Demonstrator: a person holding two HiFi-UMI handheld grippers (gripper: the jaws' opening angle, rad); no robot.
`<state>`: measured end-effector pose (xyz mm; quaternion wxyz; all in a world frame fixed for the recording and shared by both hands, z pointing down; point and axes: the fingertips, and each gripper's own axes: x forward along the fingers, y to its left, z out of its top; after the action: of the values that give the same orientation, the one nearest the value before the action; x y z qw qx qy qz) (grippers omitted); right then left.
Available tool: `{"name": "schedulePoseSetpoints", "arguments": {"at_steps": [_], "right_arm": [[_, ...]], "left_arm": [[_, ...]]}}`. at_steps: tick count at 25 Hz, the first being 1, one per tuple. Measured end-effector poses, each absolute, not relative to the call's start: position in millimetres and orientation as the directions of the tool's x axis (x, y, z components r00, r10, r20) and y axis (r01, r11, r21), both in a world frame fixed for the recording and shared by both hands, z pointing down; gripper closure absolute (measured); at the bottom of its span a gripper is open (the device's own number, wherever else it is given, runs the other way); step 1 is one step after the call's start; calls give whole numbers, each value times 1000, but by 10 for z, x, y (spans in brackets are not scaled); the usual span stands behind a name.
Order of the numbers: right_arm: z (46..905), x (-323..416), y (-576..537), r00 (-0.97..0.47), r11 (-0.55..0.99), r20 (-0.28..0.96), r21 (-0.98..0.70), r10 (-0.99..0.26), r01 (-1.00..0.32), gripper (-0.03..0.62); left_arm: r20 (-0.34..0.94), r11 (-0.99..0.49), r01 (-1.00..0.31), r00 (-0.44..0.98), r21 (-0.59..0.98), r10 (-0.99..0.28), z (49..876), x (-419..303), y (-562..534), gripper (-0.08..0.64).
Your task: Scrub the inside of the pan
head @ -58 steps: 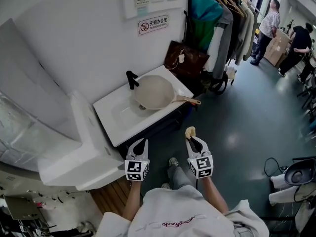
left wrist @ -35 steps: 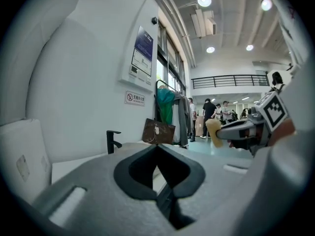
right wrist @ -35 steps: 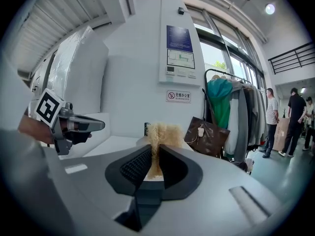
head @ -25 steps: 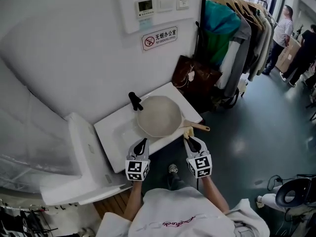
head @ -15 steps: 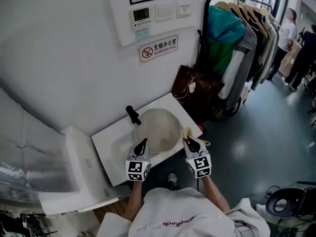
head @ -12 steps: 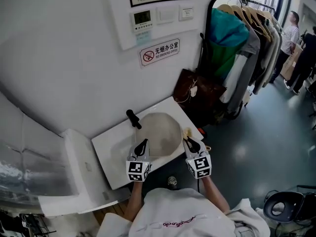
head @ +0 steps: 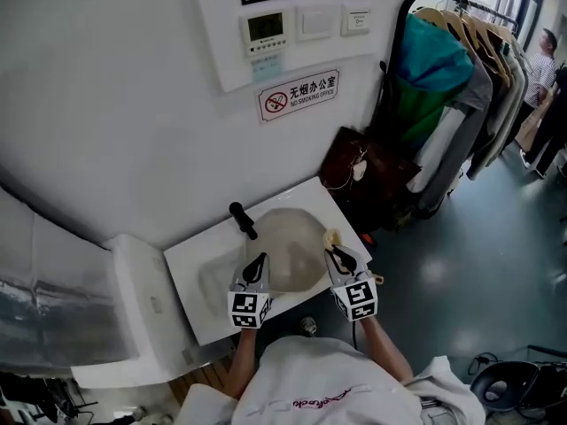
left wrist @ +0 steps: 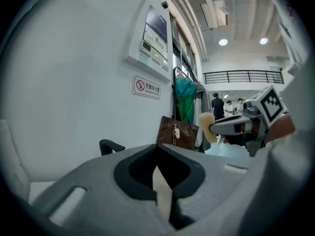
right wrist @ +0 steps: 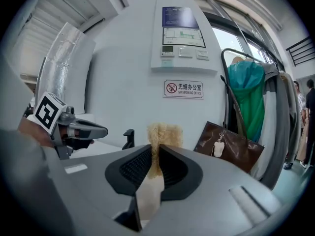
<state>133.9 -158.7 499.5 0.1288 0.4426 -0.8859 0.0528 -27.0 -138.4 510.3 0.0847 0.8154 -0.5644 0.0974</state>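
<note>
A beige pan (head: 288, 248) lies in the white sink (head: 205, 282), its wooden handle poking out beside my right gripper. My right gripper (head: 332, 251) is shut on a yellowish scrubbing sponge (head: 330, 237) and hovers at the pan's right rim. The same sponge (right wrist: 165, 133) sticks up between the jaws in the right gripper view. My left gripper (head: 258, 264) hangs over the pan's near left side, shut with nothing in it; its jaws (left wrist: 156, 171) meet. In the left gripper view, the right gripper (left wrist: 241, 127) and the sponge (left wrist: 206, 127) appear at the right.
A black faucet (head: 242, 220) stands at the sink's back. A brown bag (head: 368, 171) and a clothes rack with hanging coats (head: 452, 78) are to the right. A white wall with a no-smoking sign (head: 299, 94) is behind the sink. A white counter (head: 133, 308) lies left.
The person has stepped up to the sink. Both grippers, earlier over the floor in front of it, now hang over the pan. The sponge stays held in the right gripper.
</note>
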Motion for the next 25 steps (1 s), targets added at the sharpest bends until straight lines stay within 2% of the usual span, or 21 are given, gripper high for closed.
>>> {"name": "schedulePoseSetpoints", "arguments": {"at_steps": [25], "right_arm": [[5252, 556, -2012, -563, 612, 367, 21, -740, -790, 535]], "left_arm": [[354, -375, -920, 389, 112, -850, 5565, -914, -1715, 560]]}}
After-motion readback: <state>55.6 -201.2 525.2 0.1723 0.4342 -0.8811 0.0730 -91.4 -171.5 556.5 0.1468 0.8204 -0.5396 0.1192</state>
